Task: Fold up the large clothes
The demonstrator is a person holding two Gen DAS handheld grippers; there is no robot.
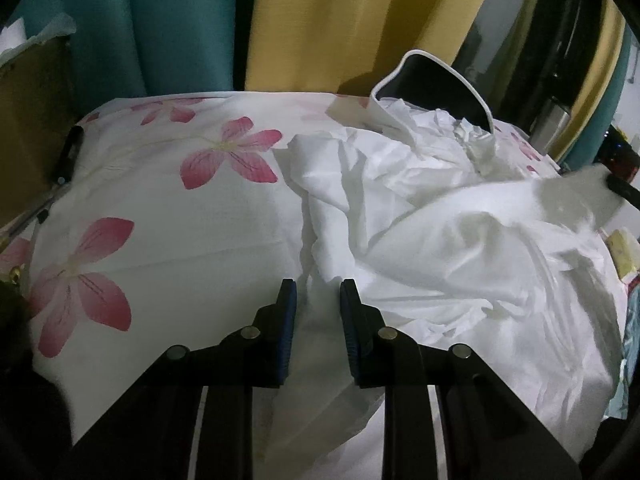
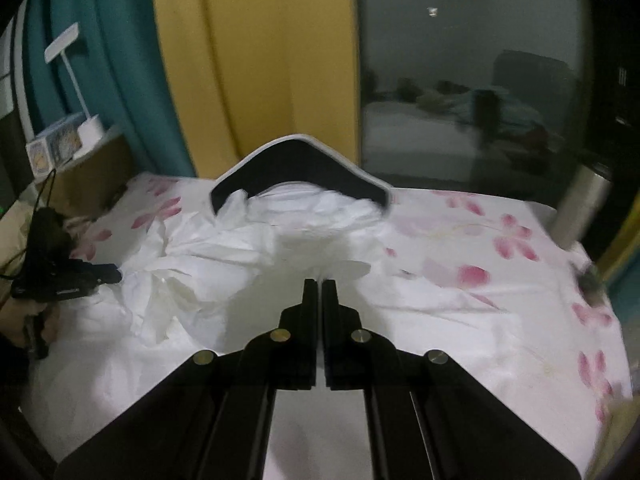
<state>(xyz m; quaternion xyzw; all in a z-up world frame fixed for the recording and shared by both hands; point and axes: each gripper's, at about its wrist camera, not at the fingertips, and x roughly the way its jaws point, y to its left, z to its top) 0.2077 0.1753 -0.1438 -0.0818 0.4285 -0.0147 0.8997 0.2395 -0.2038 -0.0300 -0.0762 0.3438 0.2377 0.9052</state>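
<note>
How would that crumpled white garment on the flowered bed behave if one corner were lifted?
The white garment lies in sharp creases, so it is probably thin, light and floppy; lifted, it would likely sag and trail. Its black collar stands up by itself, so seems stiffer.

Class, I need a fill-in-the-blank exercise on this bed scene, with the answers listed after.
1. The crumpled garment is coloured ____.
2. The bedsheet is printed with pink ____.
3. The curtain behind the black collar is ____.
4. The right claw is ____.

Missing words: white; flowers; yellow; shut
</note>
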